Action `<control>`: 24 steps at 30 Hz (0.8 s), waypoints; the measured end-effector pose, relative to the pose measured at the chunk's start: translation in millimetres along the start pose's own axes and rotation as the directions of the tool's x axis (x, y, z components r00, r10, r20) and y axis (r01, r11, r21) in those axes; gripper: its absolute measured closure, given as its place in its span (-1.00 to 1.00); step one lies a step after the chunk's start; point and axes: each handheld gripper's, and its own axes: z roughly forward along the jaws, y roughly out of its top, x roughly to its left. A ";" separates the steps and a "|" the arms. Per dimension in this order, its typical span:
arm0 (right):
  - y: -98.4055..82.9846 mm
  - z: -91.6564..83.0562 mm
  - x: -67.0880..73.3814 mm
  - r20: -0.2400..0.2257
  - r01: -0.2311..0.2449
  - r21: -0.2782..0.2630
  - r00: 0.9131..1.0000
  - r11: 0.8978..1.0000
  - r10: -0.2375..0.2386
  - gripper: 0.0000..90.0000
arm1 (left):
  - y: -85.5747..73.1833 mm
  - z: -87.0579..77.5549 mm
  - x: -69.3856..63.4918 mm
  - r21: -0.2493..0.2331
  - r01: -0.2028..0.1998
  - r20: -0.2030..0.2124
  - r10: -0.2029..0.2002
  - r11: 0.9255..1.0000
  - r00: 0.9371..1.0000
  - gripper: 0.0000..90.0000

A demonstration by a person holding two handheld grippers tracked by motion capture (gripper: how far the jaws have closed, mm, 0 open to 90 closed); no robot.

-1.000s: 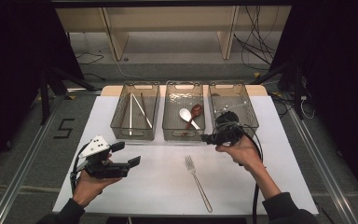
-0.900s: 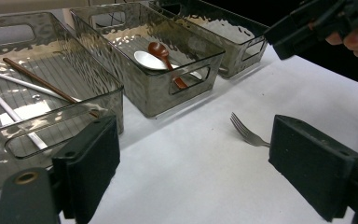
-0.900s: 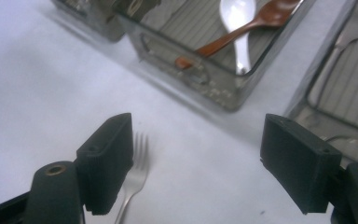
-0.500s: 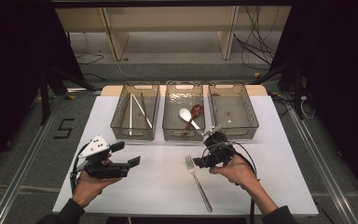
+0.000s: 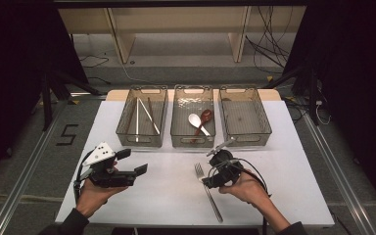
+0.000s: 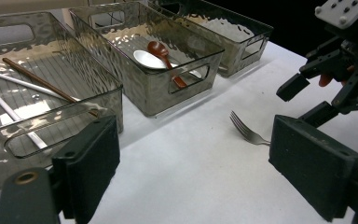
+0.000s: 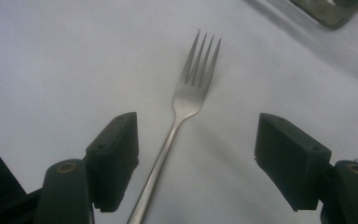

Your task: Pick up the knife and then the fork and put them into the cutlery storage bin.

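Observation:
A metal fork (image 5: 208, 192) (image 7: 186, 100) (image 6: 244, 131) lies on the white table, tines toward the trays. My right gripper (image 5: 209, 182) (image 7: 200, 161) hangs low over it with its jaws astride the neck. The handle runs nearer the left pad (image 7: 114, 156), and neither pad touches it. These jaws have just been closing a little and still stand wide. My left gripper (image 5: 136, 162) (image 6: 200, 163) hovers open at the near left, pointing right with nothing between its jaws. The left gripper view shows the right gripper (image 6: 335, 77) above the fork.
Three clear trays stand in a row at the back. The left tray (image 5: 142, 142) holds chopsticks (image 5: 144, 115), the middle tray (image 5: 192, 142) a white spoon (image 5: 196, 121) and a red spoon (image 5: 204, 116), and the right tray (image 5: 247, 139) looks bare. The table's front edge runs just under both hands.
My right hand has come from the trays toward the near side and down, ending over the fork. The left hand has not moved.

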 end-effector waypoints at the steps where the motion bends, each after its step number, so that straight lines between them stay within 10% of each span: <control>1: -0.5 0.7 0.8 -0.002 0.003 0.005 1.000 1.000 -0.003 -0.30 | 0.0 0.1 0.0 0.000 -0.001 0.000 0.001 1.000 1.000 -0.65; 24: -9.3 19.4 15.4 -0.023 0.085 0.132 0.996 0.988 -0.082 -0.01 | 0.1 0.0 -0.5 -0.001 -0.002 0.000 0.002 1.000 1.000 -0.65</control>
